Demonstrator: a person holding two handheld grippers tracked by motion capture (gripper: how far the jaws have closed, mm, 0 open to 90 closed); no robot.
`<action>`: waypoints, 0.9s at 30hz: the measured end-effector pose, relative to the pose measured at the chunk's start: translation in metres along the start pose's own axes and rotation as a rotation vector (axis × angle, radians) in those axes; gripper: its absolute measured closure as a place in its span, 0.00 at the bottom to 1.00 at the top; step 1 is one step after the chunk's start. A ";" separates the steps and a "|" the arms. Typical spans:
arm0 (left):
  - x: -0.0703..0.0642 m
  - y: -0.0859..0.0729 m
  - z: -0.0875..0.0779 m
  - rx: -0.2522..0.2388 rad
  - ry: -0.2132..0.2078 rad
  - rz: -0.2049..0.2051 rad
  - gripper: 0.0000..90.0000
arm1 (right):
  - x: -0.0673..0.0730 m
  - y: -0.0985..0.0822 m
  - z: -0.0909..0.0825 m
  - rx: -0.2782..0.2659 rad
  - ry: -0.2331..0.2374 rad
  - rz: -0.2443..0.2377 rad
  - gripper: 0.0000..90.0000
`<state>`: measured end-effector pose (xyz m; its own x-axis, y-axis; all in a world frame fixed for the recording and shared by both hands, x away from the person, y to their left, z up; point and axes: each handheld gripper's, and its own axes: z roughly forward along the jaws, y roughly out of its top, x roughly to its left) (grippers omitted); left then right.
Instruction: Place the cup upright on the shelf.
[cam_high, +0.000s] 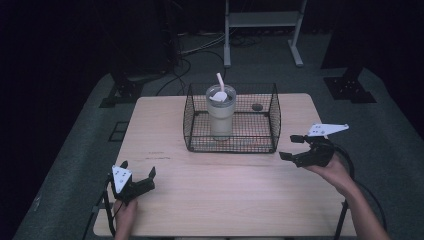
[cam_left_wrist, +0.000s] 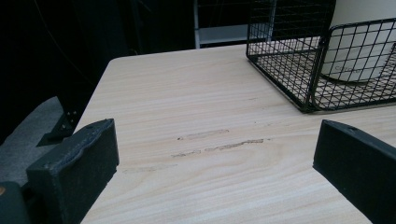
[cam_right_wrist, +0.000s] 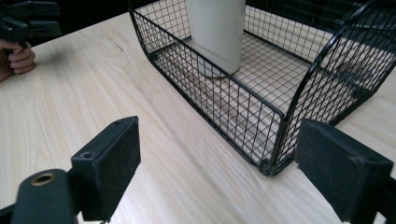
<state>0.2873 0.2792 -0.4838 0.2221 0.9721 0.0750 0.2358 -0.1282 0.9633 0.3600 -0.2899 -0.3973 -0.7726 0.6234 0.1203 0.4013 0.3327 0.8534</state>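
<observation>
My left tongs (cam_high: 138, 171) hover low over the near-left part of the bench (cam_high: 225, 200), jaws spread wide with nothing between them. In the left gripper view their two black pads (cam_left_wrist: 74, 168) frame bare wood marked with a few faint scuffs (cam_left_wrist: 219, 142). A grey three-cornered plate (cam_high: 121, 176) sits on top of the unit, and my left hand (cam_high: 125, 212) grips it from below.

My right tongs (cam_high: 292, 147) are held at the right edge of the bench, just beside the near-right corner of the wire basket (cam_high: 190, 122). Their jaws are also fully apart and empty. In the right gripper view the right pad (cam_right_wrist: 341, 170) sits close to the basket's corner post (cam_right_wrist: 280, 140); I cannot tell whether they touch. The right hand (cam_high: 332, 170) supports this unit, with its own grey plate (cam_high: 326, 129) angled upward and a cable (cam_high: 350, 167) looping behind.

The black wire basket stands at the far centre of the bench. Inside it, toward the left half, a pale tumbler (cam_high: 220, 112) stands upright, fitted with a clear lid (cam_high: 221, 93) and a white straw (cam_high: 220, 82) leaning slightly left. A small dark round object (cam_high: 257, 107) lies on the basket floor at the right rear; its identity is not discernible.

Beyond the bench, grey floor (cam_high: 390, 140), dark cables (cam_high: 180, 70) and a pale metal frame (cam_high: 262, 27) are visible.
</observation>
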 end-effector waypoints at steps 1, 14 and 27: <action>0.000 0.000 0.000 0.000 0.000 0.001 0.00 | 0.000 -0.002 0.000 -0.003 -0.001 0.002 0.15; 0.000 0.000 0.000 0.003 0.002 0.004 0.00 | 0.002 -0.021 -0.001 -0.013 -0.003 0.025 0.15; 0.000 0.000 0.000 0.004 0.002 0.005 0.00 | 0.005 -0.040 -0.008 -0.008 -0.027 0.037 0.15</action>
<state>0.2870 0.2789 -0.4835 0.2215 0.9718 0.0806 0.2385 -0.1341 0.9618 0.3362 -0.3059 -0.4272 -0.7438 0.6539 0.1387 0.4258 0.3034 0.8524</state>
